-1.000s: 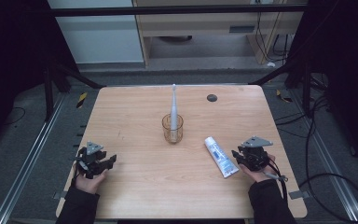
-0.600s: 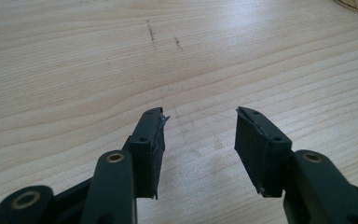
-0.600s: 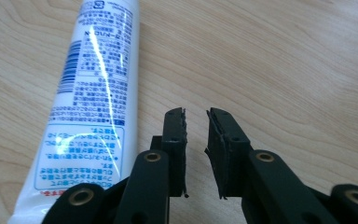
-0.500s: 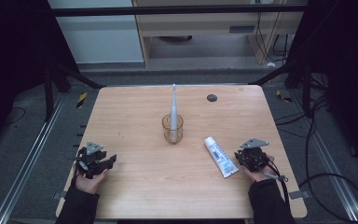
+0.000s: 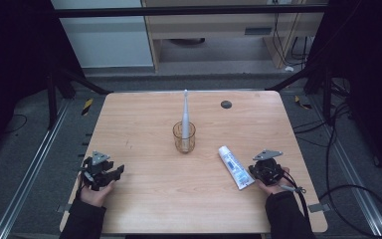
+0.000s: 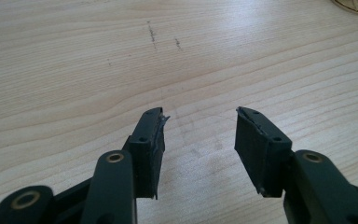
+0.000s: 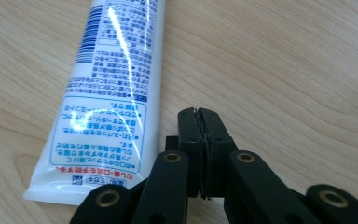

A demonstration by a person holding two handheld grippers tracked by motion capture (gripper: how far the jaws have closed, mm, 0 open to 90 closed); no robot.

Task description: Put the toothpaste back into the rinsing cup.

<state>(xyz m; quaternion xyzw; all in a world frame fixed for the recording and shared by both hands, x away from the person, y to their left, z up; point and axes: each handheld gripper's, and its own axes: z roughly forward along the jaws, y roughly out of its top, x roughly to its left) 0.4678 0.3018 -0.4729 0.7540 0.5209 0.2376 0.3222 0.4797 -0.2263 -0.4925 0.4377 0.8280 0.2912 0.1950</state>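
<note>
Now, right gripper (image 7: 200, 112): jaws have just been closing and meet with nothing between them, just beside the toothpaste tube (image 7: 114, 88).
Toothpaste tube: flat on the worktop (image 5: 144, 129), right of the glass cup (image 5: 184, 138) holding a toothbrush (image 5: 185, 112).
Left gripper (image 6: 200, 116): jaws apart over bare wood.

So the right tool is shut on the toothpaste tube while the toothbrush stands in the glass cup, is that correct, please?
Not quite: the right tool is shut, but on nothing. The right gripper view shows its jaws pressed together beside the toothpaste tube, which lies flat on the table. The toothbrush does stand in the glass cup.
</note>
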